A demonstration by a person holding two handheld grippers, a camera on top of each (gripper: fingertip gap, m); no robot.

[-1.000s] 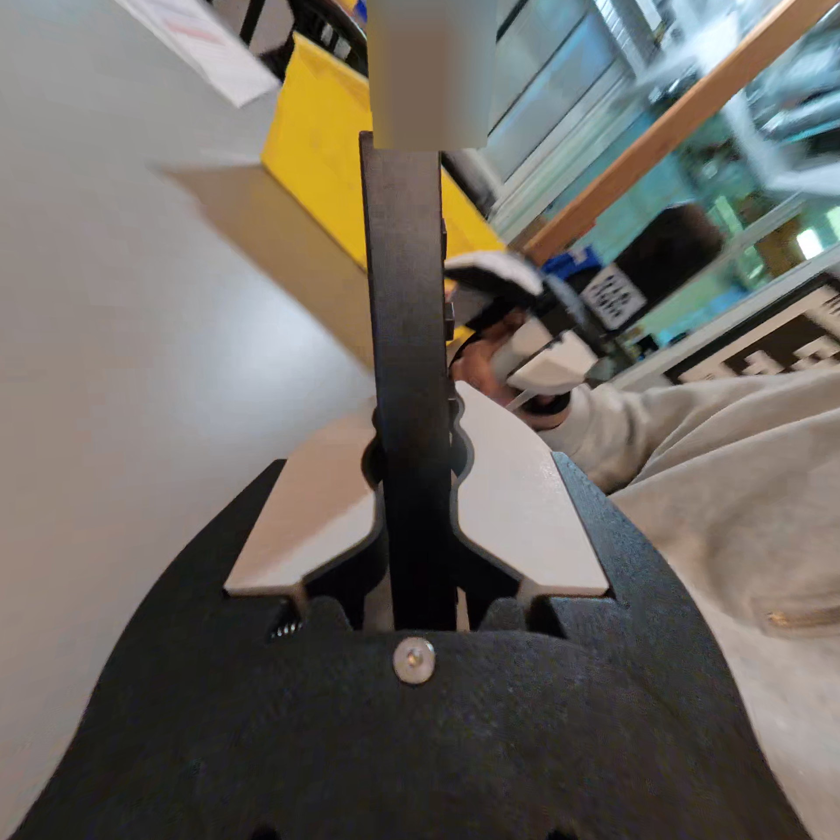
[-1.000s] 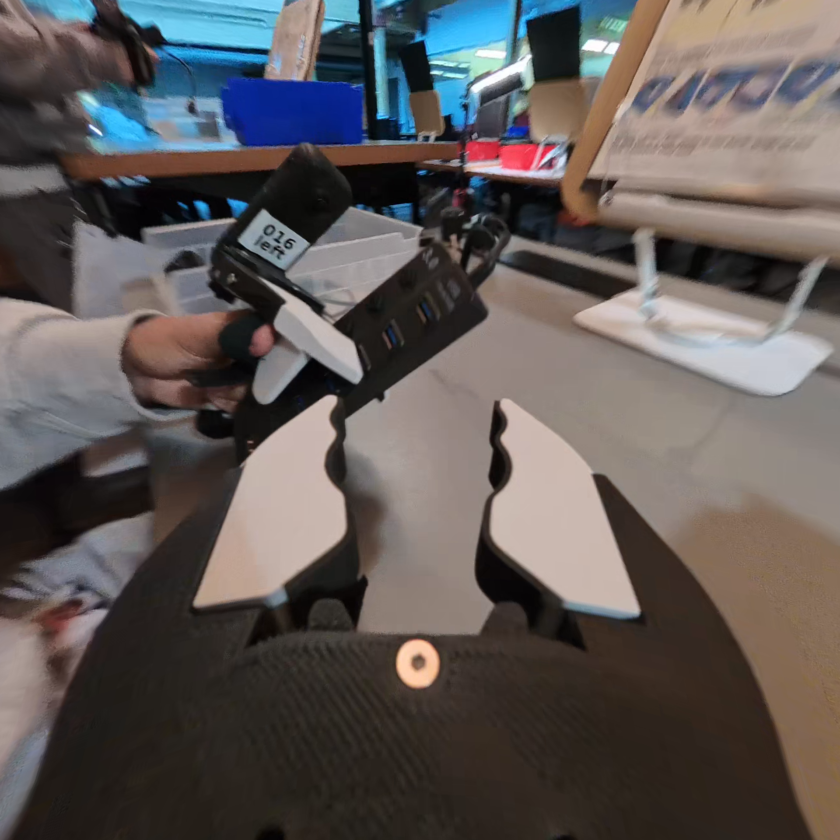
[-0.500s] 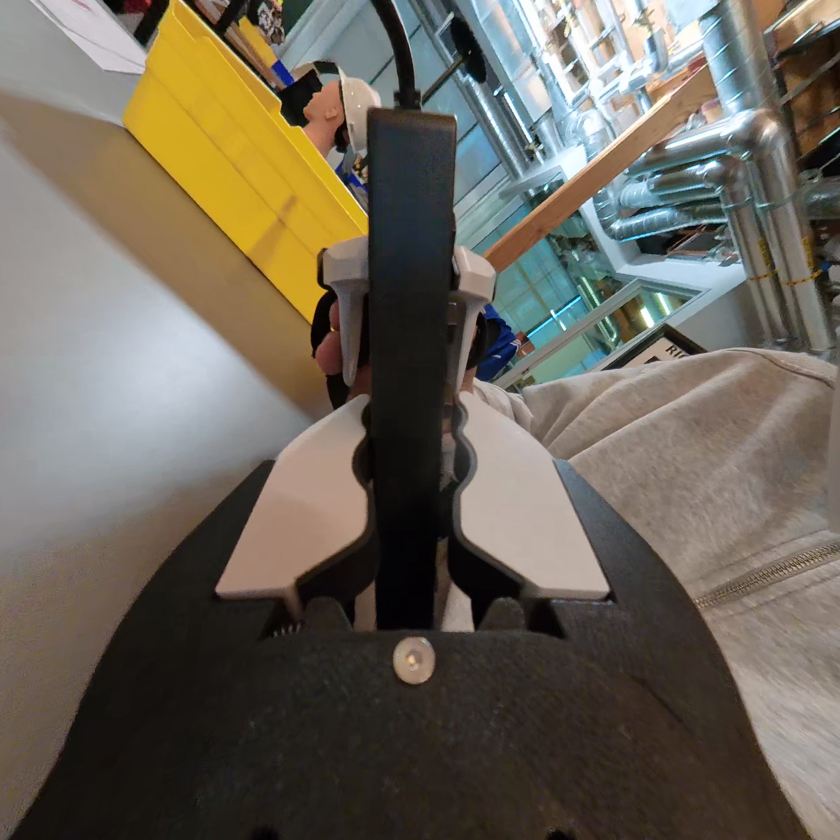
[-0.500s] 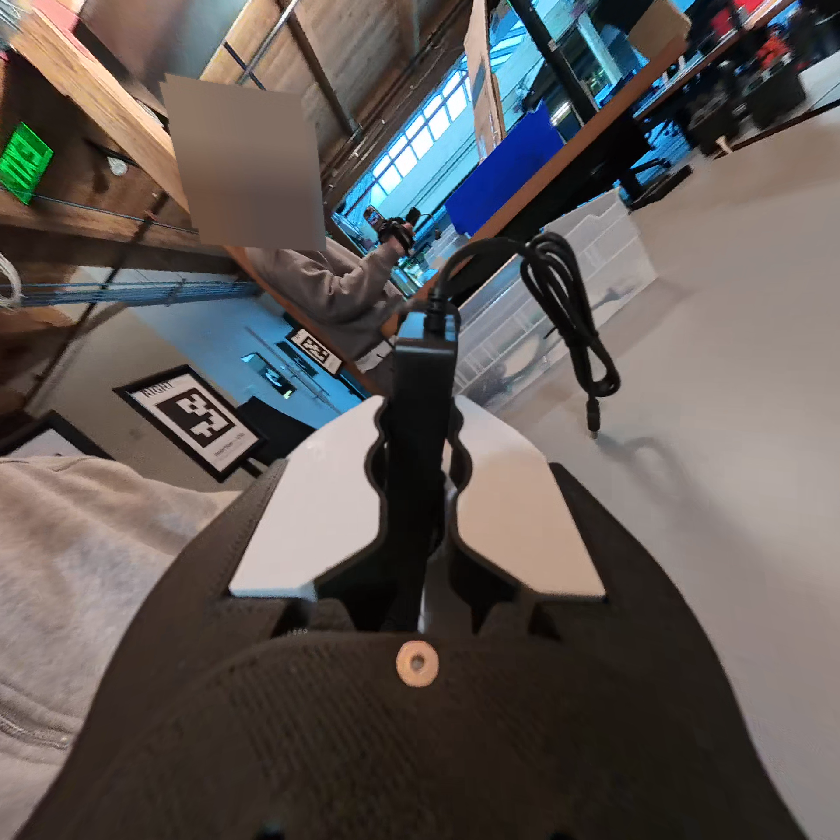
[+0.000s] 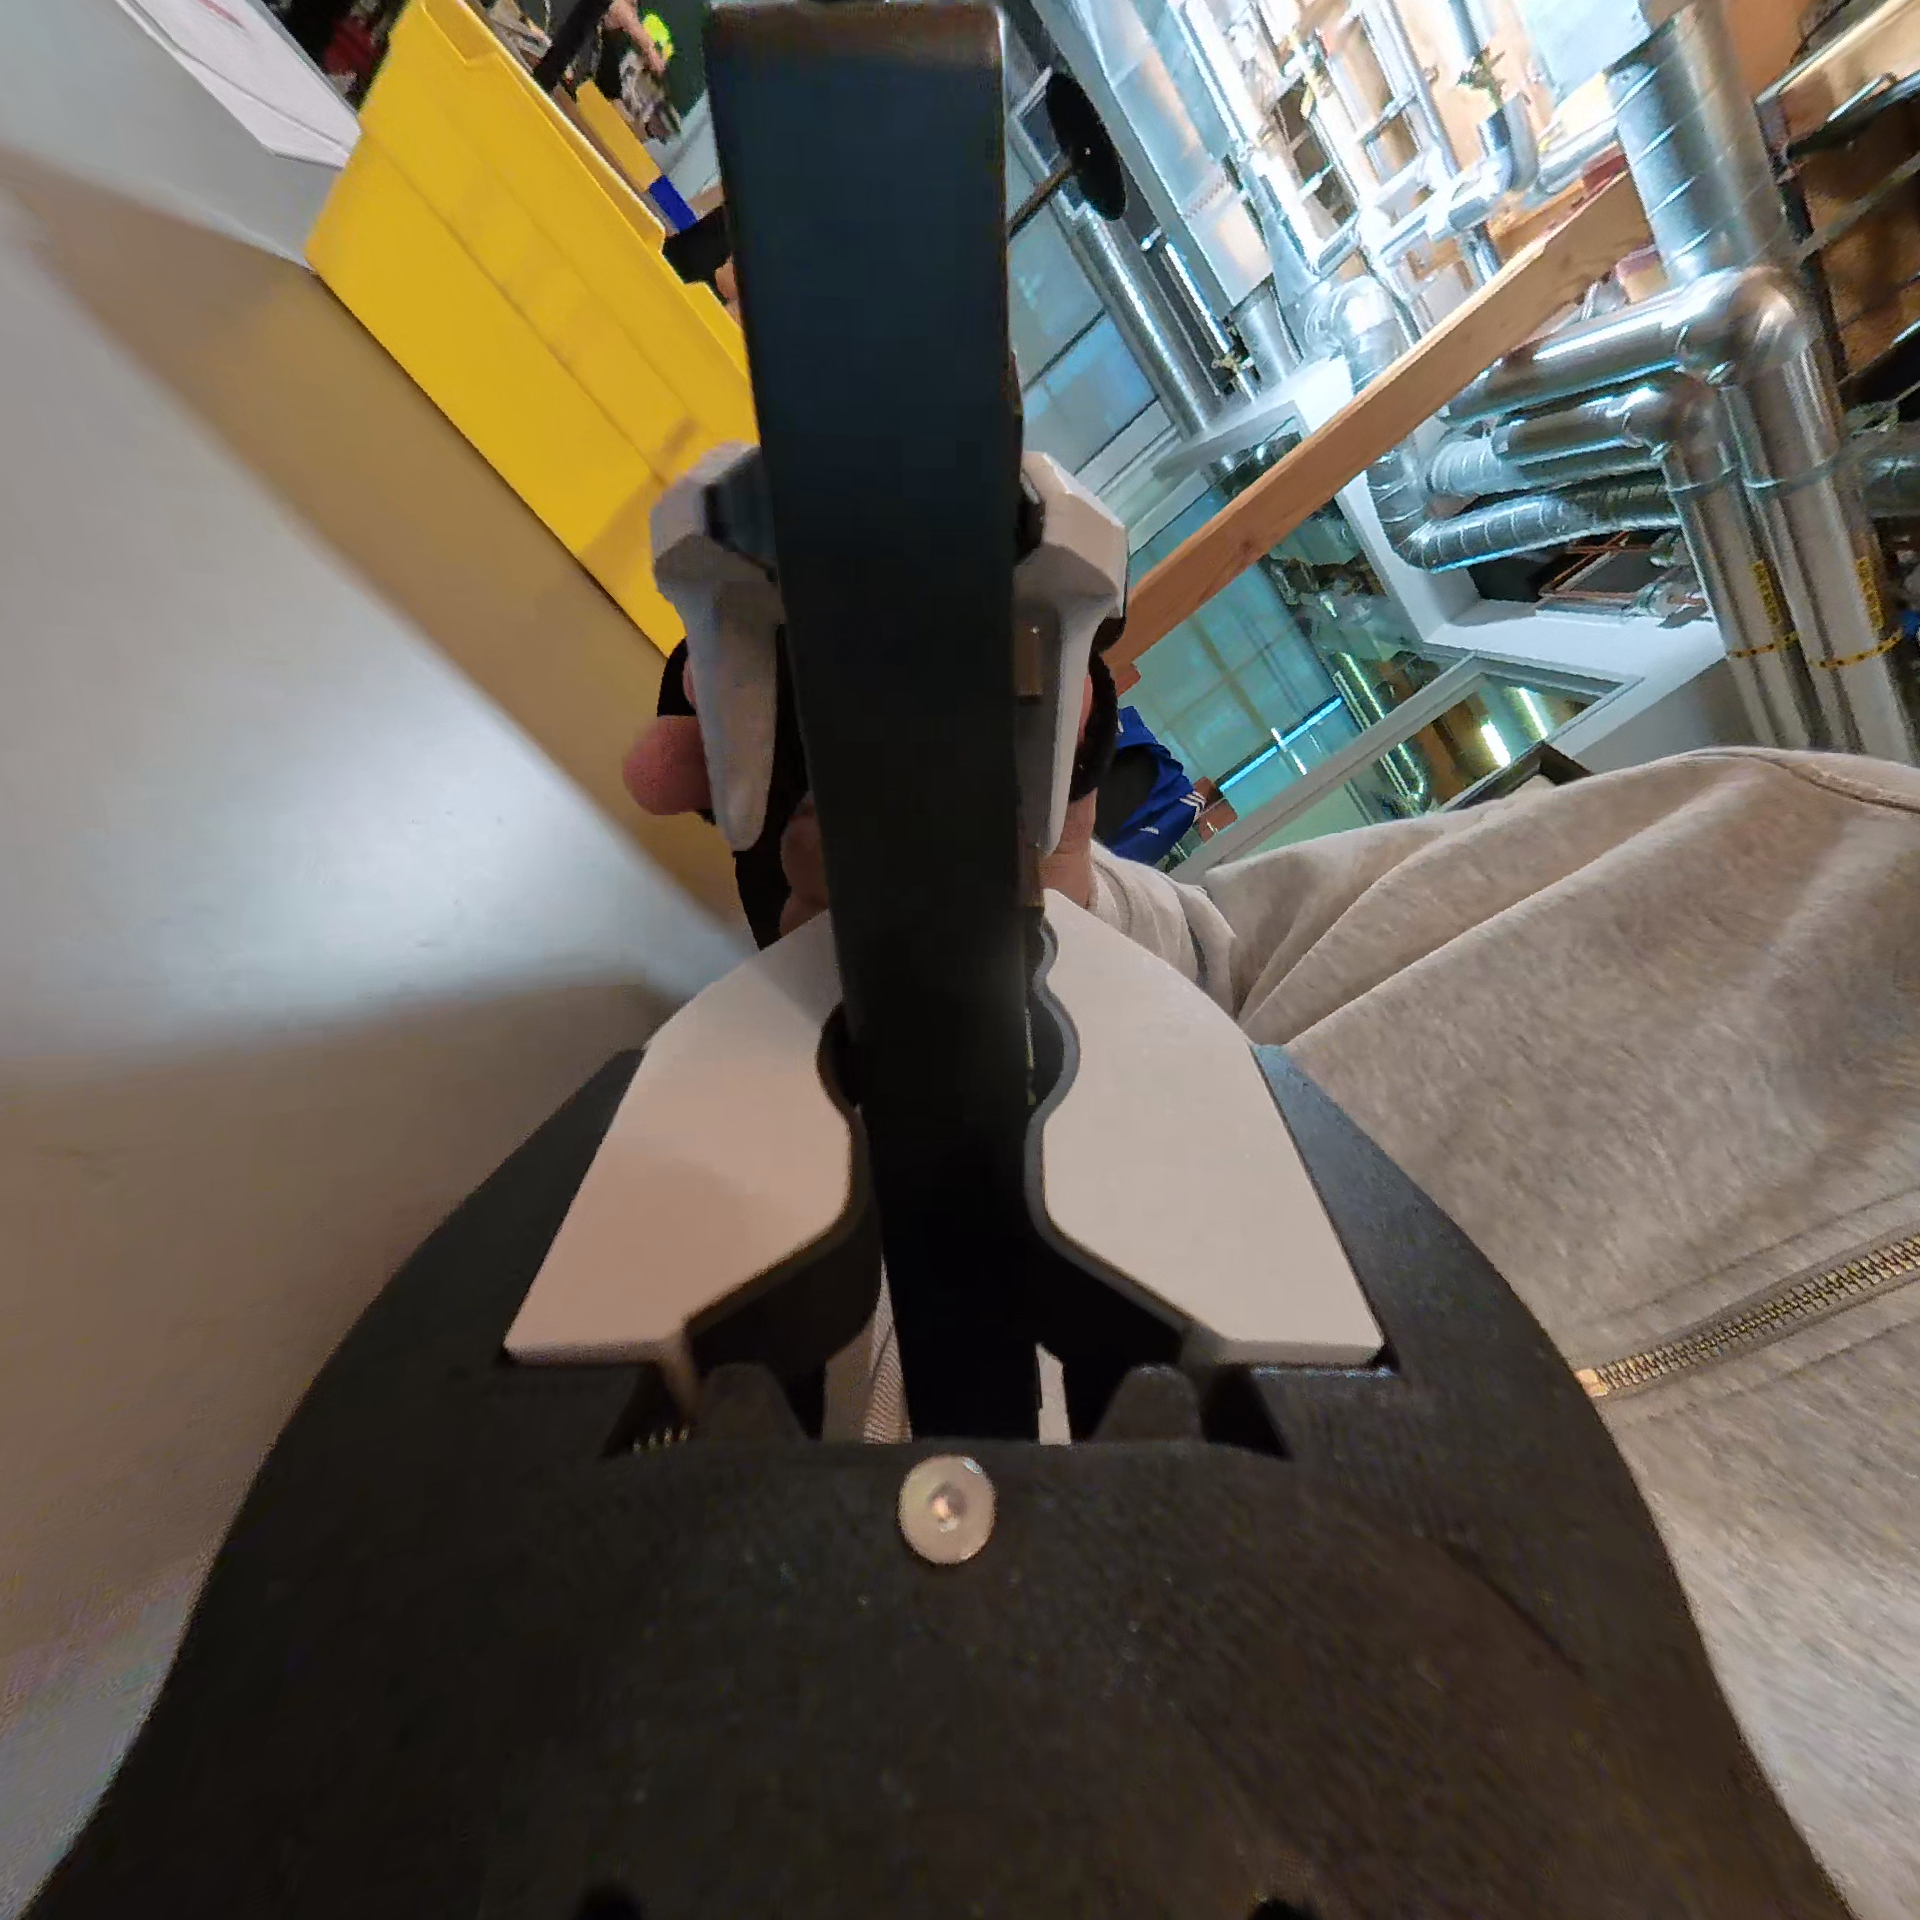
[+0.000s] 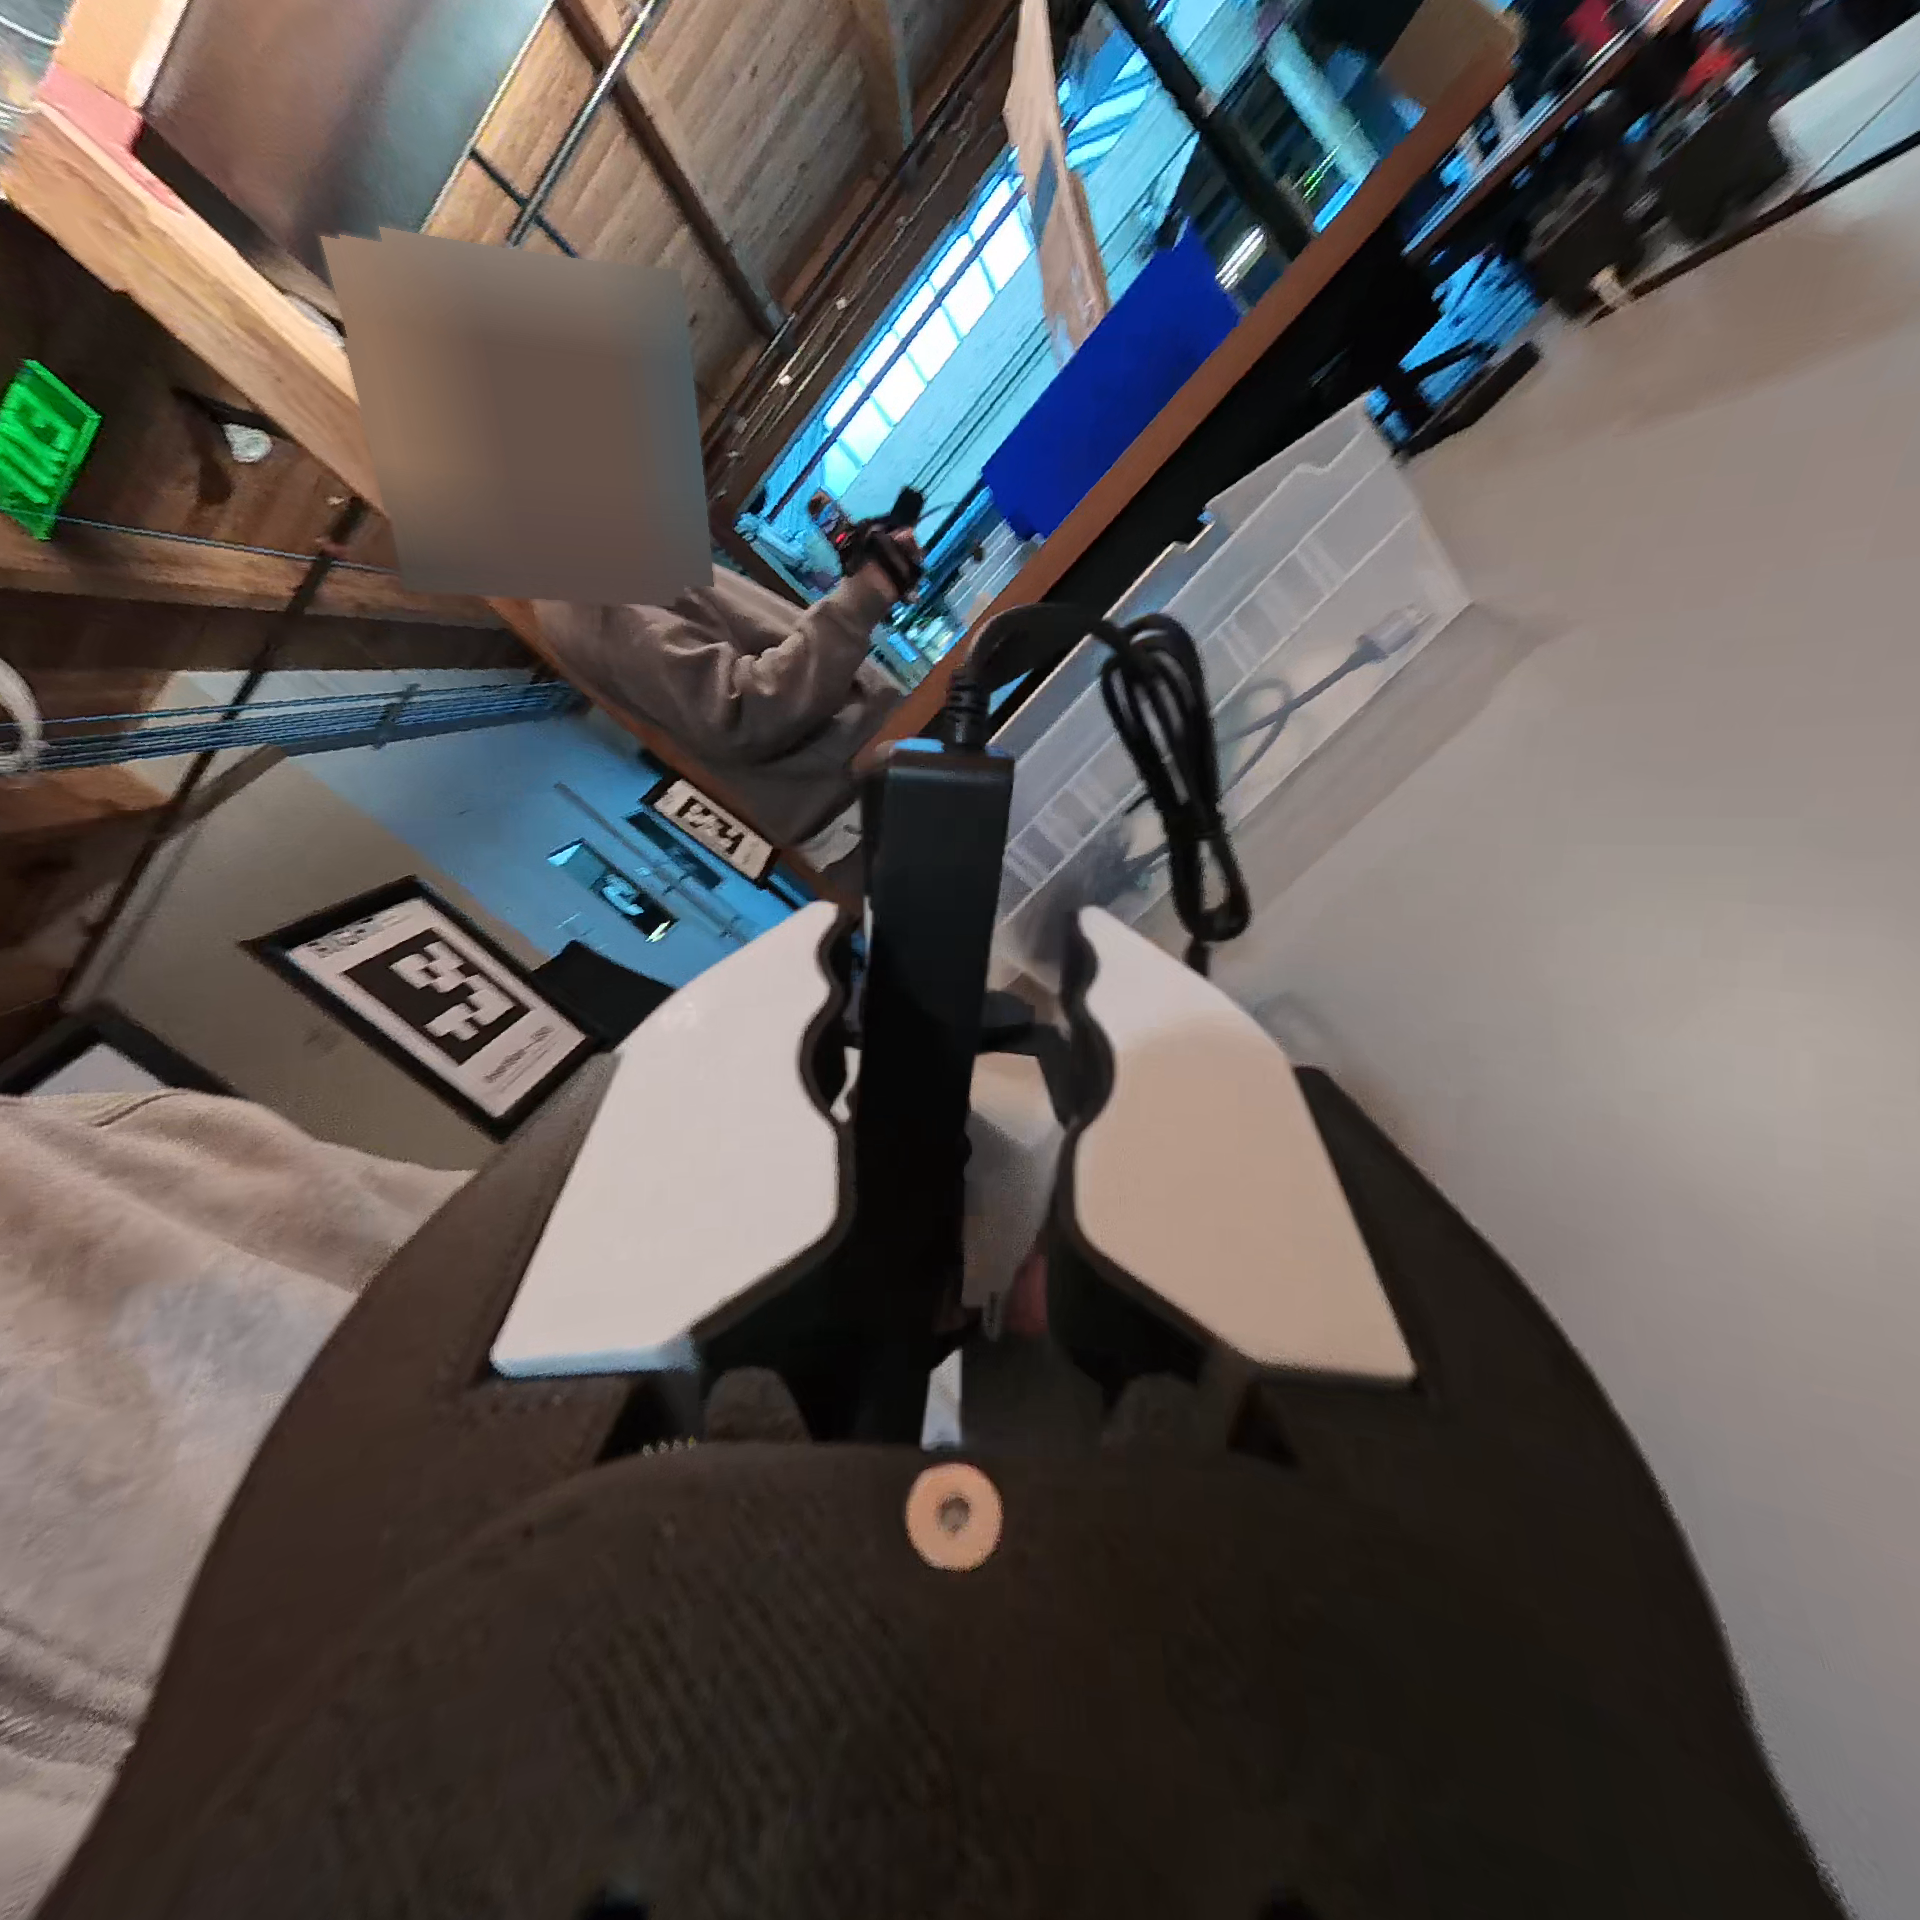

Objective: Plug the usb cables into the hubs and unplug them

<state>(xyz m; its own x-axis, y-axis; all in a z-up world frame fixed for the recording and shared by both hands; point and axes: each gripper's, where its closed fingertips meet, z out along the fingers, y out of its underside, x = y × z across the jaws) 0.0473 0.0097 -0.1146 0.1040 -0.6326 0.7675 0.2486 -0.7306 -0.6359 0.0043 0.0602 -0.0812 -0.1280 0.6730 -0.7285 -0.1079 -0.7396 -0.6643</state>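
Observation:
A long black USB hub [image 5: 883, 416] stands edge-on between both grippers, held above the grey table [image 5: 208, 727]. My left gripper [image 5: 940, 997] is shut on its near end. My right gripper [image 6: 951, 966] faces it from the other side. Its left finger touches the hub [image 6: 935, 831], and a gap shows between the hub and its right finger. It also shows in the left wrist view [image 5: 883, 644], straddling the hub farther up. A black cable [image 6: 1174, 790] leaves the hub's far end and hangs in a tied bundle. No ports are visible from these angles.
Yellow bins [image 5: 499, 312] stand at the table's far edge. A clear plastic bin [image 6: 1299, 644] sits on the table beyond the cable. The holder's grey sleeve [image 5: 1558, 1039] fills the right of the left wrist view. Another person [image 6: 748, 665] works at a bench behind.
Over the last second, my right gripper came onto the hub held by my left. Its fingers now stand wider than half a second ago. The two grippers have moved closer together.

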